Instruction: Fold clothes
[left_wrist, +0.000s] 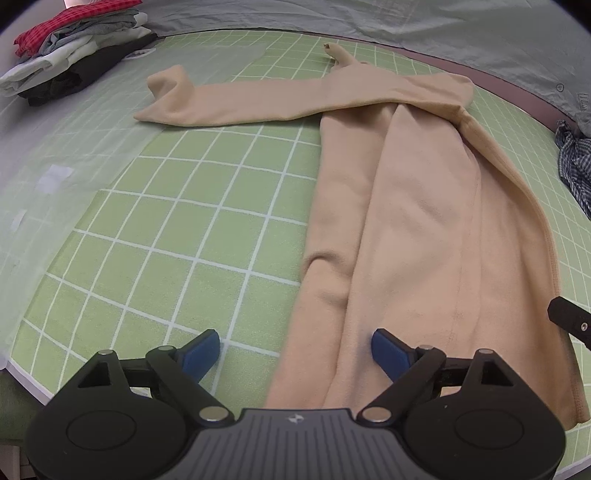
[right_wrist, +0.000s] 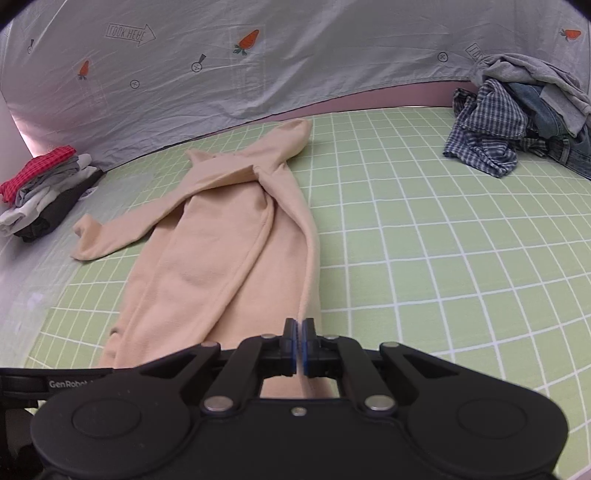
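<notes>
Folding the beige garment (left_wrist: 424, 229) is the step in hand; it lies lengthwise on the green checked mat (left_wrist: 166, 229), its sides already turned in, one sleeve (left_wrist: 236, 101) stretched toward 10 o'clock in the left wrist view. The left gripper (left_wrist: 295, 354) stands wide, with the near left edge of the cloth between its blue pads (left_wrist: 388, 354) but not pressed. The right gripper (right_wrist: 299, 345) is fully closed at the right edge of the garment near the hem; whether it pinches a thin fold of cloth I cannot tell, as the pads seem to meet. To do this well, I think both grippers should take the hem corners at equal height, catching all layers, and the loose sleeve should be laid across the body first, or it will hang out. Around it, a folded stack (right_wrist: 40, 192) sits at 9 o'clock in the right wrist view, and an unfolded pile (right_wrist: 517, 125) at 2 o'clock; both are well apart and block nothing. A printed grey sheet (right_wrist: 258, 66) hangs behind.
</notes>
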